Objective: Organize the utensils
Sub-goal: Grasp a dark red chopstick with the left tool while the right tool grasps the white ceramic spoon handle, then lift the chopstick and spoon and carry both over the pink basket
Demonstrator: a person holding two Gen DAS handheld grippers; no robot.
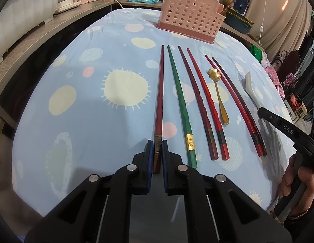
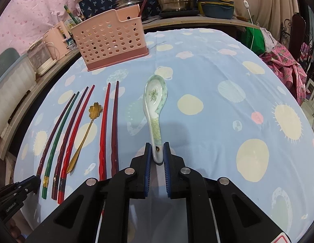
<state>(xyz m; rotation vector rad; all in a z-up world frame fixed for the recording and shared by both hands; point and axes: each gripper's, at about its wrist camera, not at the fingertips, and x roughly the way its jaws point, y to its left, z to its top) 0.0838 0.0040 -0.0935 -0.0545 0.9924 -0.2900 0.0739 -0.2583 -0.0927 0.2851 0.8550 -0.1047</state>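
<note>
The pink perforated caddy [image 2: 111, 44] is seen at the far side of the table [image 2: 217, 81]; its contents cannot be made out. The left gripper [image 1: 157, 147] is clamped on the dark red chopstick [image 1: 160, 93], the right gripper [image 2: 157, 151] on the ceramic spoon [image 2: 154, 105] handle, both lying near the front edge.

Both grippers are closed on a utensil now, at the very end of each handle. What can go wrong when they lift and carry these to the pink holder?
1. The right gripper pinches only the tip of the ceramic spoon; its heavy bowl may swing down or slip out.
2. The left gripper holds the dark red chopstick at its end, so the long tip may sag and sweep the green chopstick beside it.
3. The pink holder looks light; a push could tip it.
</note>
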